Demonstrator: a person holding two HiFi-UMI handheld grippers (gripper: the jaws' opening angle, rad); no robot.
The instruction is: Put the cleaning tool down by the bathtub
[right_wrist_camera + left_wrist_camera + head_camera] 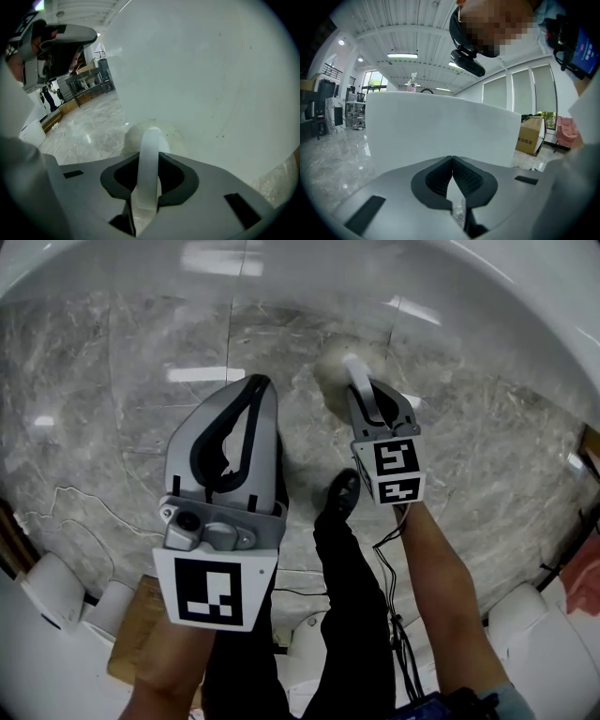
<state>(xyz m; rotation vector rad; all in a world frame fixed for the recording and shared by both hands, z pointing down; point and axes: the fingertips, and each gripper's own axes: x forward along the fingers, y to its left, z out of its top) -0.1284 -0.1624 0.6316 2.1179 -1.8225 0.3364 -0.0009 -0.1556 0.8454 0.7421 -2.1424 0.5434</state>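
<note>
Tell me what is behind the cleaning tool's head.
In the right gripper view, the white bathtub wall fills the space behind the cleaning tool's head, with marble floor to its left. The head and handle cover the strip where tub meets floor.

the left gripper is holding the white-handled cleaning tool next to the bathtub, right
No, the right gripper holds the cleaning tool beside the bathtub; the right gripper view shows its white handle between the jaws. The left gripper is shut and empty.

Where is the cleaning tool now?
The cleaning tool is right of centre in the head view, its handle in the jaws of the right gripper, its round head over the floor beside the bathtub.
</note>
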